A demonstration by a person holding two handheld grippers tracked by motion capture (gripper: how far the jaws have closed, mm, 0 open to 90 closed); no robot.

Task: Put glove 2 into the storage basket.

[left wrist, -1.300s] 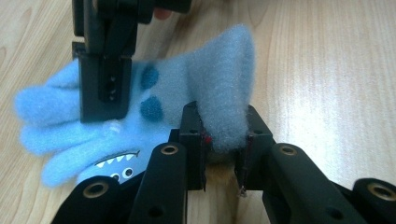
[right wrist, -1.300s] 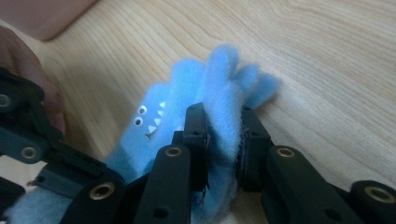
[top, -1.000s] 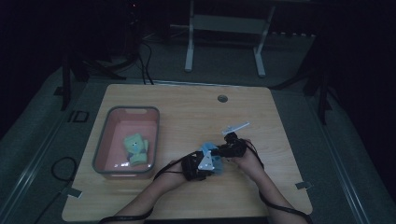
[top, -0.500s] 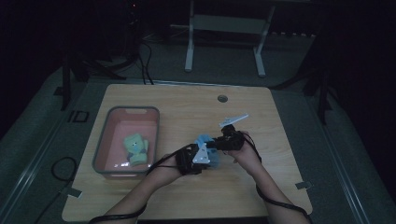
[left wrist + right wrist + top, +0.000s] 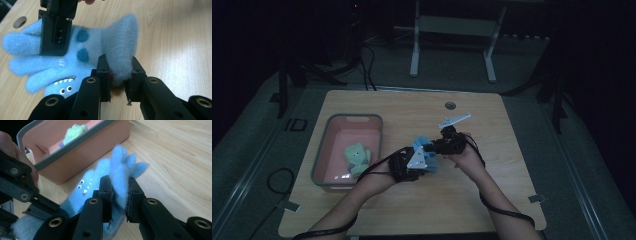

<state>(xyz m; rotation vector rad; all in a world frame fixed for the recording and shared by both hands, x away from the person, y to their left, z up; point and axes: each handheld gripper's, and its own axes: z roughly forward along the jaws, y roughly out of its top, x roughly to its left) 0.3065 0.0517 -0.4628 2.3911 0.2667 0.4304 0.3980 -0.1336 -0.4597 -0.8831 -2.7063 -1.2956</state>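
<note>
- Both pairs of my fingers are closed on one fuzzy blue glove (image 5: 75, 52), one pair at each end.
- My left gripper (image 5: 119, 80) pinches the bunched cuff end; the fleece bulges up between its pads.
- My right gripper (image 5: 119, 200) is clamped on the finger end, the fabric standing up as a thin fold between the pads, fingertips fanning out above.
- From the left gripper view, the right gripper's black jaw sits over the glove's fingers.
- Glove has a monster face: two eyes, a row of white teeth, darker blue spots.
- High view: the glove (image 5: 424, 152) hangs stretched between left gripper (image 5: 406, 167) and right gripper (image 5: 447, 145), over the middle of the wooden table (image 5: 522, 165).
- Whether it touches the tabletop, I cannot tell.
- Pink bin (image 5: 326, 150) with a grey rim stands on the table near my left hand, apart from the glove.
- Pale green item (image 5: 356, 156) lies inside the bin.
</note>
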